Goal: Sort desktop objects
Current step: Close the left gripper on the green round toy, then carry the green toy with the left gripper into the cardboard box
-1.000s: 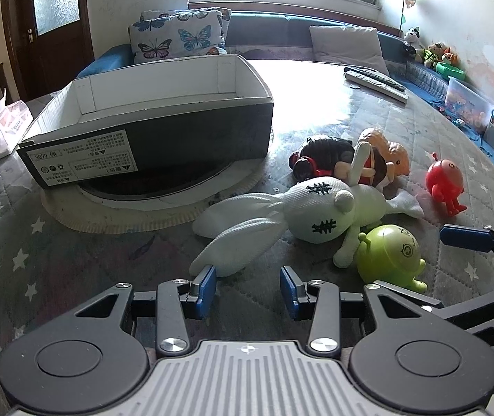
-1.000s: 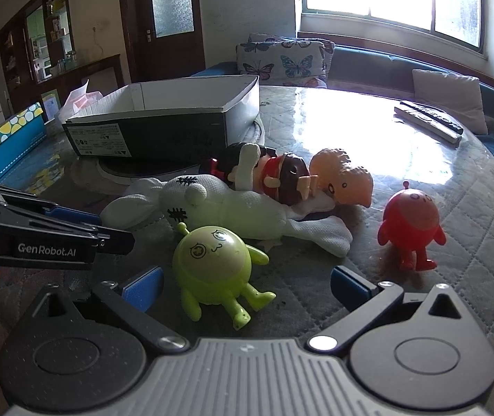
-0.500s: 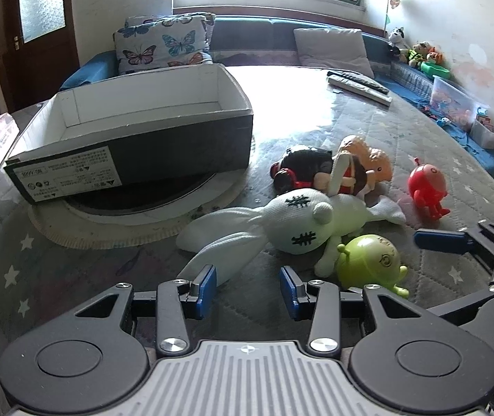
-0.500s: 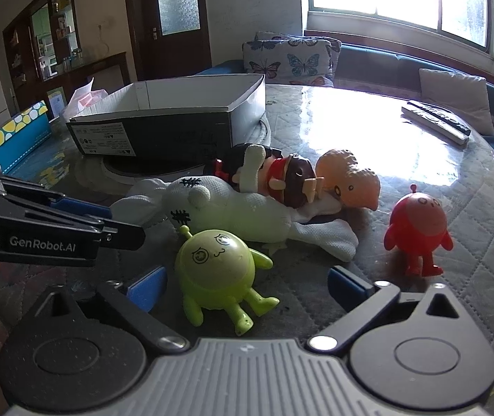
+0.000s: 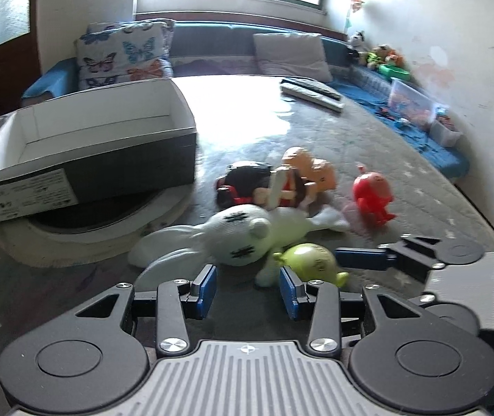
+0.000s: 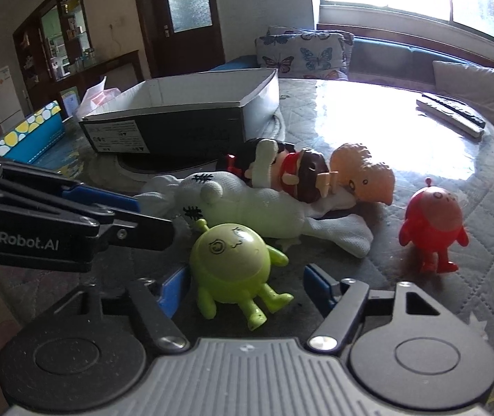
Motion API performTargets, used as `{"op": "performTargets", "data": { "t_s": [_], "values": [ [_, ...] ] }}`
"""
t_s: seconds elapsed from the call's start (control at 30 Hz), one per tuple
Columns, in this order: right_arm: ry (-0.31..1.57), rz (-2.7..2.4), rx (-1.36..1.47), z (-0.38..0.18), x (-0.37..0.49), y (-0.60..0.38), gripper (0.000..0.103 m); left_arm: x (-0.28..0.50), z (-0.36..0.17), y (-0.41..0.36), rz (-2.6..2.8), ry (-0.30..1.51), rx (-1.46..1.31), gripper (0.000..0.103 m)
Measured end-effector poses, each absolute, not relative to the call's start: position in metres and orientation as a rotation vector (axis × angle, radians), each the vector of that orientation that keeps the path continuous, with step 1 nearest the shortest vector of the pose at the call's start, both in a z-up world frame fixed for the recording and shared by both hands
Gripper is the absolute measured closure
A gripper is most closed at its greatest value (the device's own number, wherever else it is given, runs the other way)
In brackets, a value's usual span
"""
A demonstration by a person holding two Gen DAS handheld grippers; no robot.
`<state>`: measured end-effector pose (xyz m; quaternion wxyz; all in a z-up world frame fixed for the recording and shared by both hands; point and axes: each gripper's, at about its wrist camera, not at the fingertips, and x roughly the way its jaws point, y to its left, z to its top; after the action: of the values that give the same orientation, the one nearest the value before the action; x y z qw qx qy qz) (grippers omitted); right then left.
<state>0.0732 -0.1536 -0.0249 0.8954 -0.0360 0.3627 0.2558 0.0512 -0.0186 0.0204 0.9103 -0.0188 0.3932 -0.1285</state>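
A green round toy (image 6: 229,260) lies on the quilted table between the blue pads of my right gripper (image 6: 247,286). Its jaws are closing; the right pad (image 6: 320,282) still stands apart from the toy's legs. Behind it lie a white plush rabbit (image 6: 247,204), a dark-haired doll (image 6: 292,170), an orange toy (image 6: 365,176) and a red toy (image 6: 431,218). My left gripper (image 5: 247,287) hovers open over the rabbit's ears (image 5: 163,249), holding nothing. An open shoebox (image 5: 91,159) sits at the back left.
The shoebox rests on a round white mat (image 5: 91,242). Remote controls (image 5: 311,93) lie at the far side of the table. A blue dotted box (image 6: 28,135) stands to the left. Cushions (image 5: 122,55) line the bench behind.
My right gripper's jaws have narrowed around the green toy. My left gripper has risen and tilted a little, so the toys sit lower in its view.
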Motion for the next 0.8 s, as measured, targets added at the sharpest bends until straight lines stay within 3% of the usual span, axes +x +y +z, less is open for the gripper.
{"op": "performTargets", "data": {
  "t_s": [0.37,0.8],
  "values": [
    [0.754,0.564,-0.079,-0.024,0.073,-0.151,0.042,0.062,0.015,-0.029,-0.349,0.889,-0.072,0.060],
    [0.757,0.577,-0.084,-0.024,0.076,-0.150,0.043,0.076,0.008,-0.027,-0.415,0.952,-0.145,0.062]
  ]
}}
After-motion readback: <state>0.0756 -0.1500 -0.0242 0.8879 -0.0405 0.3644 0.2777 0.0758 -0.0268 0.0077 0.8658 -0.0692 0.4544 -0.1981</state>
